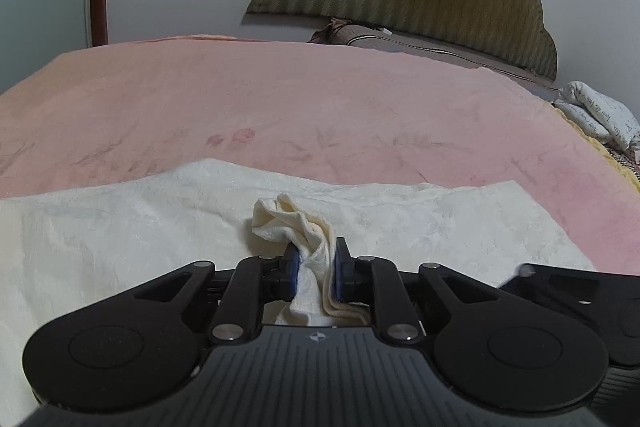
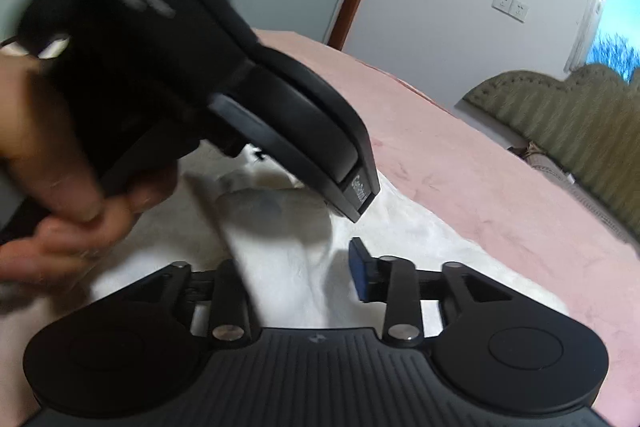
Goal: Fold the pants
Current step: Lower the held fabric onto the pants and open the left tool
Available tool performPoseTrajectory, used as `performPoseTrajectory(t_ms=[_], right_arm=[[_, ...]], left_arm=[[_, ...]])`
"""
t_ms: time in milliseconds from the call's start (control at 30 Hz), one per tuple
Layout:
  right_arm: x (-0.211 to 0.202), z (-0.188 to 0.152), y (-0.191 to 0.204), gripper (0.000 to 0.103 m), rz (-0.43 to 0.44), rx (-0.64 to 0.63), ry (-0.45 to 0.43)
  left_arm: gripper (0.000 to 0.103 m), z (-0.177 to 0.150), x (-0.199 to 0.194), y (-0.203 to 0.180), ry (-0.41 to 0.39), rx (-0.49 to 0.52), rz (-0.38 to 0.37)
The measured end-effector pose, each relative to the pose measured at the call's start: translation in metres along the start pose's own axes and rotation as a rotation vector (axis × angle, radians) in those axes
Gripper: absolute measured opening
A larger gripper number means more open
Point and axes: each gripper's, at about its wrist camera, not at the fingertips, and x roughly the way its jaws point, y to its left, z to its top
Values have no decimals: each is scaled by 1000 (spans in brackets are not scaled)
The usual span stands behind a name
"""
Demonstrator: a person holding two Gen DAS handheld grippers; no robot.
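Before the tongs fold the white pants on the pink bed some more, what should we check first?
1. Left tongs pinching the white pants: ok, a bunch of cloth sits between the pads.
2. Right tongs ready to grab: ok, open with nothing between them.
3. Pants lying flat: not ok, rumpled near the grip.
4. Room on the pink blanket ahead: ok.
5. Tongs clear of each other: cannot tell; the left one looms close and blurred in the right view.
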Motion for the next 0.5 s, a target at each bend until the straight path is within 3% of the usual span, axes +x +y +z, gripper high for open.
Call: performPoseTrajectory(t_ms=[67,167,233,367,433,500], right_arm=[[-16,-3,-9,41,65,0,20],[-48,-12,-36,41,208,69,49],[-69,-20,-62,41,250,156,36],[-86,-38,-123,41,178,404,-27],[-78,-51,-135,41,91,492,4],[-61,-62,-136,40,37,504,72]], left_arm=[[28,2,0,-1,9,11,15],[50,6,-3,5,22,9,49],[53,9,-7,9,4,-10,75],[55,20,-20,23,-61,-101,169],[55,28,-25,19,-100,-103,214],[56,35,-26,10,-108,-62,193]])
